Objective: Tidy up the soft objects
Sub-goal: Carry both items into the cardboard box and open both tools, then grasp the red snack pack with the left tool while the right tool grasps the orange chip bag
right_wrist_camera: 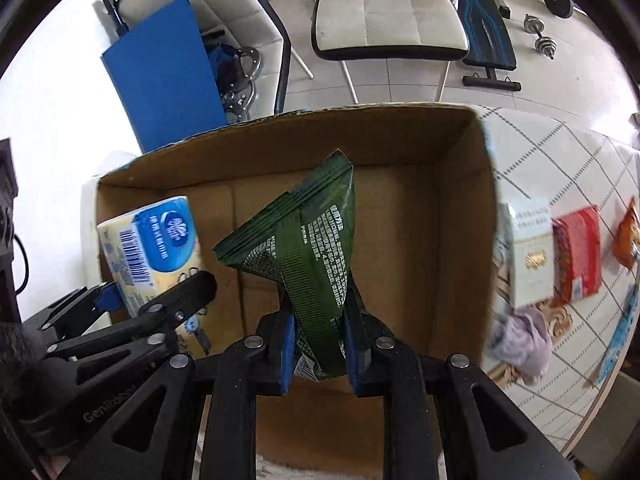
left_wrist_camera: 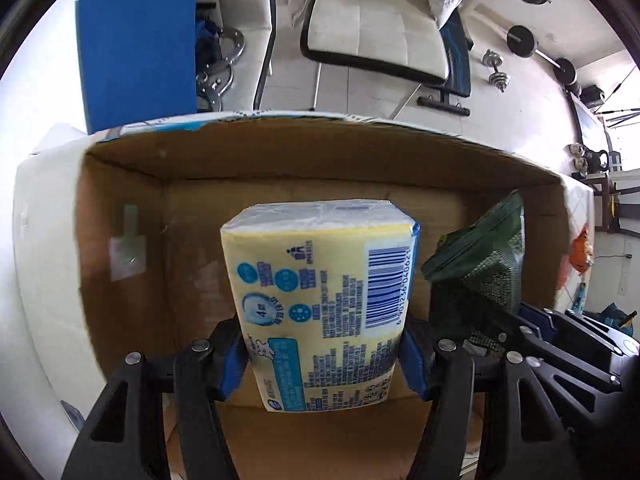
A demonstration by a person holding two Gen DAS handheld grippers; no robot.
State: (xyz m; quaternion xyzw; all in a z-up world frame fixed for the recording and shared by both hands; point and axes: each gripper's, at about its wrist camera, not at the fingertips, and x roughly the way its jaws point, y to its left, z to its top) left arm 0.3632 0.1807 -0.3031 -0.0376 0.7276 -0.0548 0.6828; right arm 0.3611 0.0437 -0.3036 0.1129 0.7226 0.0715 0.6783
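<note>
Left tool (left_wrist_camera: 322, 354) pinching tissue pack (left_wrist_camera: 320, 300) | right tool (right_wrist_camera: 320, 354) pinching green pouch (right_wrist_camera: 312, 256) | both over cardboard box (right_wrist_camera: 440, 240)

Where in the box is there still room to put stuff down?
The cardboard box floor is bare between the tissue pack and the green pouch, and from the pouch to the right wall. Outside that wall, the table is crowded with packets and a cloth.
</note>
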